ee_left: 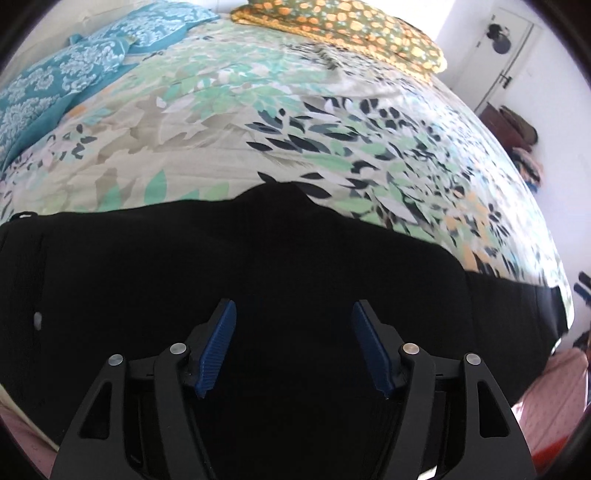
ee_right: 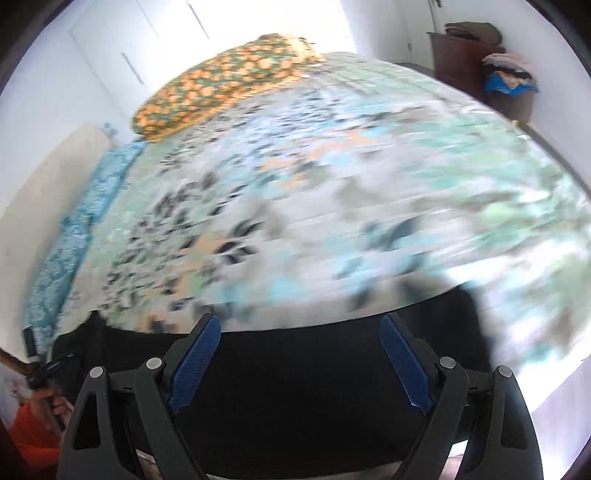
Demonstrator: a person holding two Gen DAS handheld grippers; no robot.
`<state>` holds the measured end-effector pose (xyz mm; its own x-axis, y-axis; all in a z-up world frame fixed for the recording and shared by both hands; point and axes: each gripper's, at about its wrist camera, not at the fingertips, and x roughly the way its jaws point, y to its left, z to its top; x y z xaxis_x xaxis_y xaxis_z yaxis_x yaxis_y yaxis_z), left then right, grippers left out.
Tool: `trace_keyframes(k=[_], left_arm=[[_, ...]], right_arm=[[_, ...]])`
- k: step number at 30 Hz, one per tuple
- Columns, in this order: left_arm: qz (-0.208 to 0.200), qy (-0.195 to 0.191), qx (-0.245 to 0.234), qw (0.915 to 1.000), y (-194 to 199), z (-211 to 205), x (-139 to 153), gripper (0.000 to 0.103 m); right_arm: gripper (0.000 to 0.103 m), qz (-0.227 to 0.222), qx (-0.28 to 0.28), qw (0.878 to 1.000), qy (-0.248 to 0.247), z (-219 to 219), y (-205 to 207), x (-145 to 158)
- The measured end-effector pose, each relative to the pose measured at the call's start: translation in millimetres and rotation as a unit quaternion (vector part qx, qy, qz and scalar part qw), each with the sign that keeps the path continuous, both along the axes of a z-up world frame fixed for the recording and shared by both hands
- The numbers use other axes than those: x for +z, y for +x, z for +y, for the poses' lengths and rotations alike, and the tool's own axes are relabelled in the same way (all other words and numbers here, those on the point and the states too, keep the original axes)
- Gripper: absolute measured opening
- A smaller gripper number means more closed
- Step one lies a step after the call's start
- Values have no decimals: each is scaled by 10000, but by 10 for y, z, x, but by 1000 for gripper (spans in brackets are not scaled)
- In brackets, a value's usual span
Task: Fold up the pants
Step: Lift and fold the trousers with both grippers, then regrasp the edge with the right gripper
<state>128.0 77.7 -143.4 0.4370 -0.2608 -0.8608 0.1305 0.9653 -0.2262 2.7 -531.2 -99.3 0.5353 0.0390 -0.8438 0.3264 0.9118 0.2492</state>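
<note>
Black pants [ee_left: 258, 266] lie flat along the near edge of a bed with a leaf-print cover [ee_left: 258, 122]. In the left wrist view my left gripper [ee_left: 293, 310] is open and empty, its blue pads spread just above the dark cloth, with a leg running off to the right [ee_left: 517, 306]. In the right wrist view, which is blurred, my right gripper [ee_right: 301, 325] is open and empty over another part of the black pants [ee_right: 303, 387] at the bed's edge.
An orange-green patterned pillow [ee_left: 351, 26] and teal pillows [ee_left: 74, 74] lie at the head of the bed. A dark wooden dresser with piled clothes [ee_right: 491, 70] stands by the wall. The other gripper and a hand [ee_right: 48, 380] show at the lower left.
</note>
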Motion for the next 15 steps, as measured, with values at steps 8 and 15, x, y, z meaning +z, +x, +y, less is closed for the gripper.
trace_keyframes(k=[8,15], left_arm=[[-27,-261,-56,9996,-125,-93,35,68],[-42,-116,-175,9998,-154,-137,48,69]], right_arm=[[86,734,-257,9906,1122,-967,-347,-606],[65,1155,-25,9850,1283,-921,-231,-923]])
